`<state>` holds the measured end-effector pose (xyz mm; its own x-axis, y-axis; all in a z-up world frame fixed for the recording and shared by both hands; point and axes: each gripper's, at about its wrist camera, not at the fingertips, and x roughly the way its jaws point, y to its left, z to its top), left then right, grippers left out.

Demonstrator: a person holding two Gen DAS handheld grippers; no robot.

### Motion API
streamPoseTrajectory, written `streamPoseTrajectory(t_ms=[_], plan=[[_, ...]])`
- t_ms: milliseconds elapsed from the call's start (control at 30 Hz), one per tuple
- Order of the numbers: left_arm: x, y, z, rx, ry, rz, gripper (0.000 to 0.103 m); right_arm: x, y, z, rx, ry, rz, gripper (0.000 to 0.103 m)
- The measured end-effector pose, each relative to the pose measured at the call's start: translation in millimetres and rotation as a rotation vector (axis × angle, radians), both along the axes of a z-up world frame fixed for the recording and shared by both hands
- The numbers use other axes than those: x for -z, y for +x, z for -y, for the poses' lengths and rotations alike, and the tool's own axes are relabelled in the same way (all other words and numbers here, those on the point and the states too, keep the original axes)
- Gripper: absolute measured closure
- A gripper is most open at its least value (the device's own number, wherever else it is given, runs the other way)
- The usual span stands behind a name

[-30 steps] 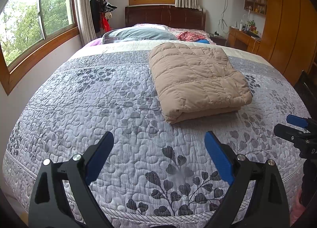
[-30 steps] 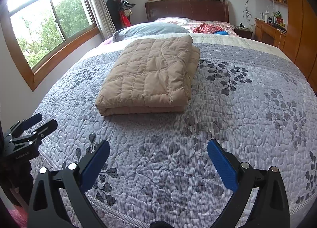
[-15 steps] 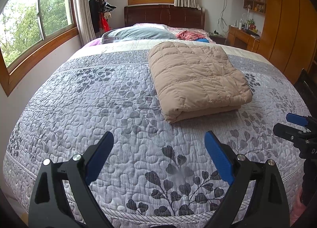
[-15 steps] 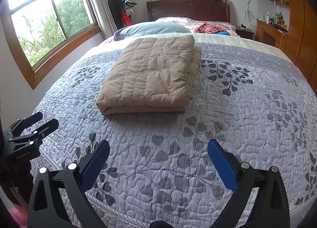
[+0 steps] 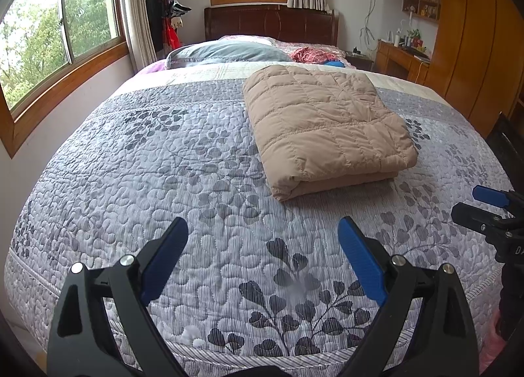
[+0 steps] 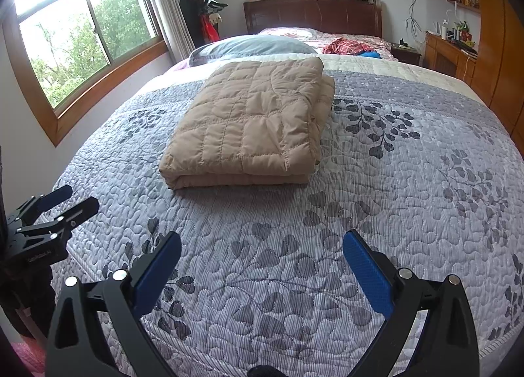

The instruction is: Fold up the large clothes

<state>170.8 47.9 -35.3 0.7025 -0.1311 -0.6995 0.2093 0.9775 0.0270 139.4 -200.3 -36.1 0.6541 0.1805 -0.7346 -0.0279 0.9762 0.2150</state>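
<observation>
A bedroom with wood-framed windows (image 5: 62, 33) on the left wall and a second window over a dark wooden headboard (image 5: 271, 21); a bed covered by a grey quilted bedspread (image 5: 170, 160) printed with dark leaf sprigs fills most of both views. On the bedspread, toward the far half and well beyond either gripper, lies the task's garment, a tan quilted down jacket (image 5: 324, 121), folded into a thick rectangular stack with its layered edges showing along the near side; in the right wrist view the same stack (image 6: 252, 124) sits left of centre. Behind it are a grey-blue pillow (image 5: 226, 52) and a red patterned cloth (image 5: 311, 54) near the headboard. A coat stand (image 5: 165, 13) with dark items stands in the corner, and orange-brown wardrobes (image 5: 475, 43) with a desk line the right wall. The left gripper (image 5: 262, 236) hangs above the near edge of the bed, its blue-padded jaws spread wide with nothing between them. The right gripper (image 6: 262, 249) is likewise spread wide and holds nothing, above the bedspread. Each gripper appears at the edge of the other's view, apart from the jacket
</observation>
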Motion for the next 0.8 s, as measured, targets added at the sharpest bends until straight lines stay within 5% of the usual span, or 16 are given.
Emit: streamPoseTrajectory(t_ms=[800], plan=[[0.9, -0.4, 1.7, 0.007, 0.008, -0.006, 0.011, -0.2, 1.4, 1.9, -0.011, -0.001, -0.003, 0.004]])
